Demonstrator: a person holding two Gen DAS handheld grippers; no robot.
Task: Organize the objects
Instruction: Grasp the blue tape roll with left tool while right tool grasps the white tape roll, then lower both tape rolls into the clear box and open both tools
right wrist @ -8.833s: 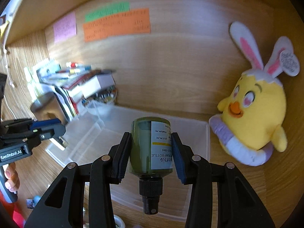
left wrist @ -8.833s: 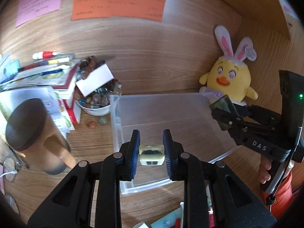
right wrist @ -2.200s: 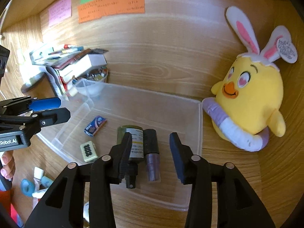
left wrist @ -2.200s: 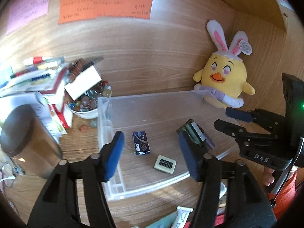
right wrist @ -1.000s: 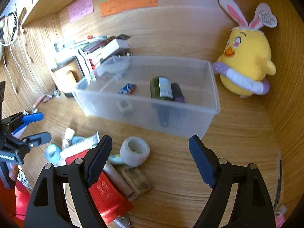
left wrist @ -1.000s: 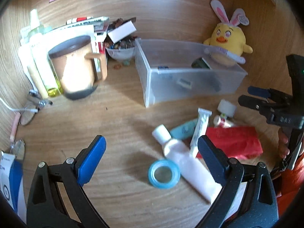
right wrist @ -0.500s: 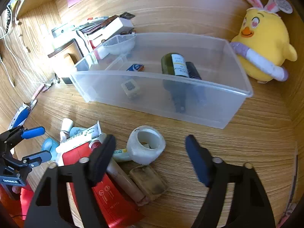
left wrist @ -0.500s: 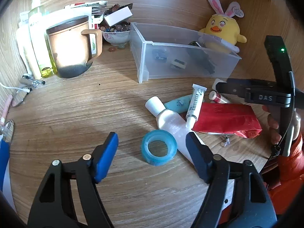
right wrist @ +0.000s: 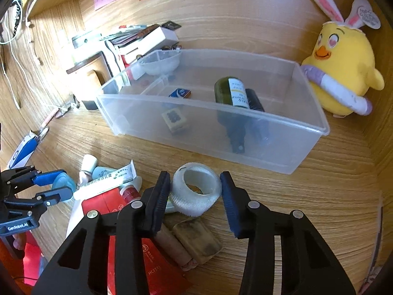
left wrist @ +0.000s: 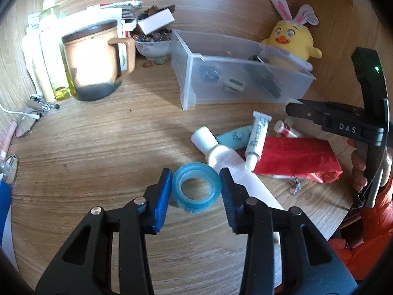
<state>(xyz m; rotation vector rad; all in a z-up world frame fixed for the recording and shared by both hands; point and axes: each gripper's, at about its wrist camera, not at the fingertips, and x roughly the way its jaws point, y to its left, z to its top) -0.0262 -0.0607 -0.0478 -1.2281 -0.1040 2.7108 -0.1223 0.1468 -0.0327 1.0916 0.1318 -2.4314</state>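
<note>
A clear plastic bin (right wrist: 307, 123) on the wooden desk holds a green bottle (right wrist: 231, 93), a dark bottle, a small blue box (right wrist: 180, 93) and a tile. My left gripper (left wrist: 195, 189) straddles a blue tape roll (left wrist: 195, 187) lying on the desk; its jaws stand just beside the roll, with small gaps. My right gripper (right wrist: 195, 191) straddles a white tape roll (right wrist: 196, 188) in front of the bin, its jaws close beside it. The blue roll also shows in the right wrist view (right wrist: 64, 183).
Near the rolls lie a white squeeze bottle (left wrist: 228, 157), a white tube (left wrist: 258, 137), a red packet (left wrist: 297, 157) and a brown block (right wrist: 196, 239). A mug (left wrist: 91, 61), a bowl of beads (left wrist: 152, 44) and books stand back left. A yellow chick plush (right wrist: 341, 73) sits at the right.
Both grippers have come down and forward onto the clutter and narrowed. The left now flanks the blue tape roll, the right the white one. Earlier objects dropped stay in the bin.
</note>
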